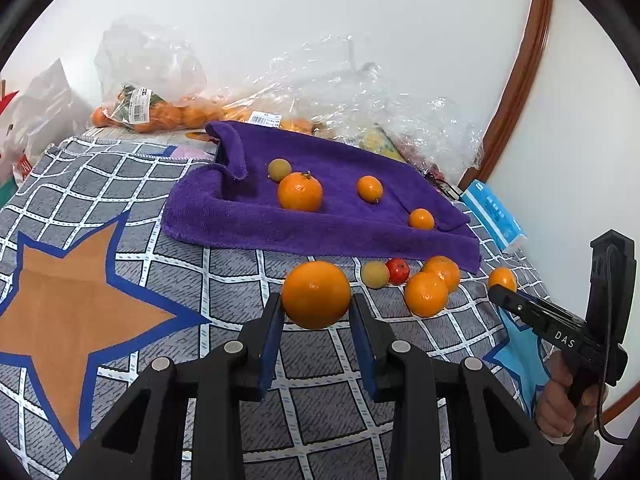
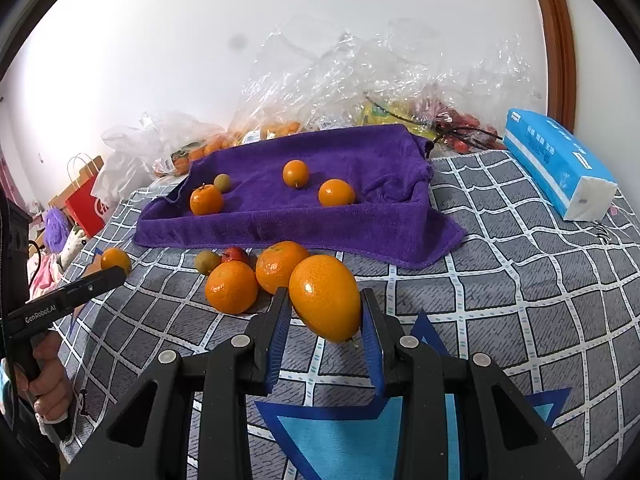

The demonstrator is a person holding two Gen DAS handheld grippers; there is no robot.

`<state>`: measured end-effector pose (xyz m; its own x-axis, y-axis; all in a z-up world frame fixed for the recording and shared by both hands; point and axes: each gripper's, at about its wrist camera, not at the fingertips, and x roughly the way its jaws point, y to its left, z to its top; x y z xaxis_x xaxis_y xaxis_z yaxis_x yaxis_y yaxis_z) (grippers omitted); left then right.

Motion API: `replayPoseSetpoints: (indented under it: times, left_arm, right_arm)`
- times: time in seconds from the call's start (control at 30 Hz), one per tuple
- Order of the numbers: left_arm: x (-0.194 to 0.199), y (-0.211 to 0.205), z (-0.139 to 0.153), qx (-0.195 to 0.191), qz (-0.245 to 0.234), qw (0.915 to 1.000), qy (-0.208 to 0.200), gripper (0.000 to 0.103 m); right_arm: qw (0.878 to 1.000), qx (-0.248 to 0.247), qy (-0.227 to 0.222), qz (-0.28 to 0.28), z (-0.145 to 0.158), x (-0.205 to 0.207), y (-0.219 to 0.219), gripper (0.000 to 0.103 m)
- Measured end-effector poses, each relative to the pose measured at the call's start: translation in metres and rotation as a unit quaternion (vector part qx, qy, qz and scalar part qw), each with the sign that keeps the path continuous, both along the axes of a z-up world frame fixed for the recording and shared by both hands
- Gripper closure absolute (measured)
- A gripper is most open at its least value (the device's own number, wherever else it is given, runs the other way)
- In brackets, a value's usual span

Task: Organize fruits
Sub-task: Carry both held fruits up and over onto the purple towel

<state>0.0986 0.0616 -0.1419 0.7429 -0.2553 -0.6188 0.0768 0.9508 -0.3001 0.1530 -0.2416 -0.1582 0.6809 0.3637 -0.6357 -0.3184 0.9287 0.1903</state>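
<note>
My left gripper [image 1: 316, 301] is shut on a round orange [image 1: 316, 288], held just above the checked bedspread [image 1: 224, 280]. An oval orange fruit [image 2: 326, 304] is clamped between the blue pads of my right gripper [image 2: 325, 297], which is shut on it. Behind both lies a purple towel [image 1: 320, 224] carrying a mandarin [image 1: 300, 192], a small greenish fruit [image 1: 279, 169] and two small orange fruits [image 1: 369, 188]. In front of the towel's edge two mandarins [image 2: 231, 287], a red fruit [image 2: 236, 255] and a greenish fruit [image 2: 207, 262] rest on the bedspread.
Clear plastic bags [image 1: 152, 80] with more fruit are piled against the white wall behind the towel. A blue tissue pack [image 2: 560, 164] lies at the right of the bedspread. A red paper bag [image 2: 86, 200] stands off its left edge. A hand [image 2: 50, 384] grips the left tool's handle.
</note>
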Motion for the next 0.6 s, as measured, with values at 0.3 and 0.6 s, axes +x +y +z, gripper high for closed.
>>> replayPoseSetpoints:
  times: [0.3, 0.6]
  left_arm:
    - [-0.0024, -0.0007, 0.0021, -0.001, -0.002, 1.0000, -0.009, 0.071]
    - [-0.0017, 0.0020, 0.0003, -0.009, 0.002, 0.9999, -0.005, 0.071]
  right_arm:
    - [1.000, -0.002, -0.010, 0.005, 0.0024, -0.0039, 0.0021, 0.069]
    - [1.000, 0.002, -0.013, 0.002, 0.0043, -0.0061, 0.0013, 0.069]
